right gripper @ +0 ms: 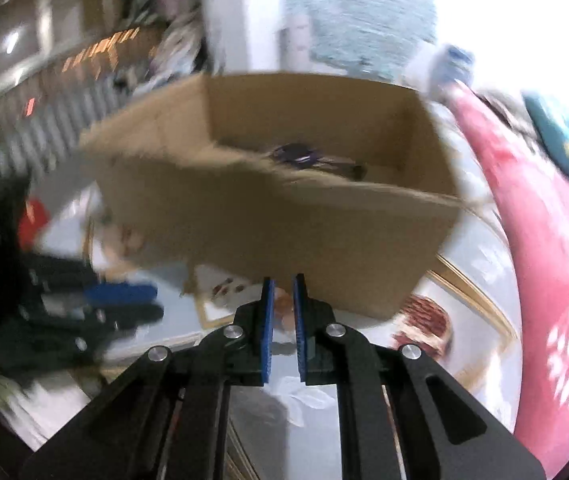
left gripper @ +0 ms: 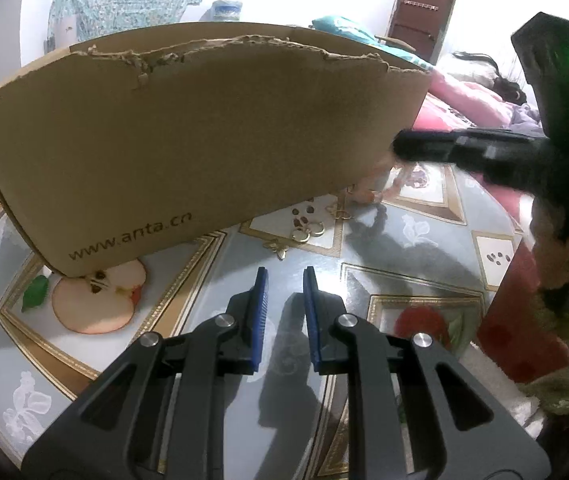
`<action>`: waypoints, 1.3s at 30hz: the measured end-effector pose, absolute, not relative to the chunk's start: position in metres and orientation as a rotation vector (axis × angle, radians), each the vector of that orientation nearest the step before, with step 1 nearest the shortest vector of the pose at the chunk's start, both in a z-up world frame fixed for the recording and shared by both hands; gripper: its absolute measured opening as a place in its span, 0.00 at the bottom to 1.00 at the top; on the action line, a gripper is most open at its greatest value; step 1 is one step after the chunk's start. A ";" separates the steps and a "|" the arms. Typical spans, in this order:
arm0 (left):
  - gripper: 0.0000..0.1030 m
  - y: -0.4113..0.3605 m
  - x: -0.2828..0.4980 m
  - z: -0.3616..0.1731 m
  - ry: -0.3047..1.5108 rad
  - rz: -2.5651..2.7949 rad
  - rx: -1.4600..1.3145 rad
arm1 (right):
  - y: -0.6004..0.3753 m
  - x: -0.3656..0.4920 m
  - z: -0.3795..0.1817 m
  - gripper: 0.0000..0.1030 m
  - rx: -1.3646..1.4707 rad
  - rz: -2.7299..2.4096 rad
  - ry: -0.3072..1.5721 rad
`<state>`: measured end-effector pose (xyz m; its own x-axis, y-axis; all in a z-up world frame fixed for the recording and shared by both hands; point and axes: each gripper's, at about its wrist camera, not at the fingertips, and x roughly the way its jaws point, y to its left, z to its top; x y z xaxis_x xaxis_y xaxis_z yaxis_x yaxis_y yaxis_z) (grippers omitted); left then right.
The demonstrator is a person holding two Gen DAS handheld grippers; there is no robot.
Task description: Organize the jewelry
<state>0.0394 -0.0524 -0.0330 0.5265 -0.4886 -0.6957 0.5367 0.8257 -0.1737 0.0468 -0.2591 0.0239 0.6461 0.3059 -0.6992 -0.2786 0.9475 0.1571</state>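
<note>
A brown cardboard box point(left gripper: 188, 140) stands on the patterned tablecloth; its open top shows in the blurred right wrist view point(right gripper: 284, 200), with dark jewelry pieces point(right gripper: 300, 154) lying inside. Gold ring-shaped earrings point(left gripper: 306, 232) lie on the cloth just right of the box's near corner. My left gripper point(left gripper: 284, 280) is open and empty, low over the cloth in front of the box. My right gripper point(right gripper: 282, 286) has a narrow gap between its blue pads and holds nothing; it hovers before the box wall. It also shows in the left wrist view point(left gripper: 398, 146), reaching toward the box's right end.
The tablecloth point(left gripper: 404, 240) has fruit prints and gold frames. A red object point(left gripper: 516, 320) stands at the right table edge by the sleeve. A pink bed cover point(right gripper: 544, 240) lies beyond the table. The left gripper shows at the left in the right wrist view point(right gripper: 120, 300).
</note>
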 end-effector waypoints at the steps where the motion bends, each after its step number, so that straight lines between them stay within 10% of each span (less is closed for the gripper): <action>1: 0.16 -0.056 0.040 -0.033 0.810 -0.614 0.066 | -0.276 0.047 0.024 0.10 0.120 0.320 0.807; 12: 0.16 -0.066 0.039 -0.032 0.815 -0.604 0.094 | -0.348 0.040 -0.015 0.11 0.420 0.155 0.885; 16: 0.16 -0.071 0.041 -0.029 0.805 -0.587 0.115 | -0.348 0.029 -0.005 0.33 0.326 0.089 0.828; 39: 0.11 -0.086 0.058 -0.031 0.784 -0.563 0.263 | -0.272 0.035 -0.009 0.33 0.223 0.359 0.800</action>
<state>0.0575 -0.0857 -0.0312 0.5718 -0.3794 -0.7274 0.5688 0.8223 0.0182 0.0352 -0.2719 -0.0088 0.6409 0.3952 -0.6581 -0.2286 0.9167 0.3278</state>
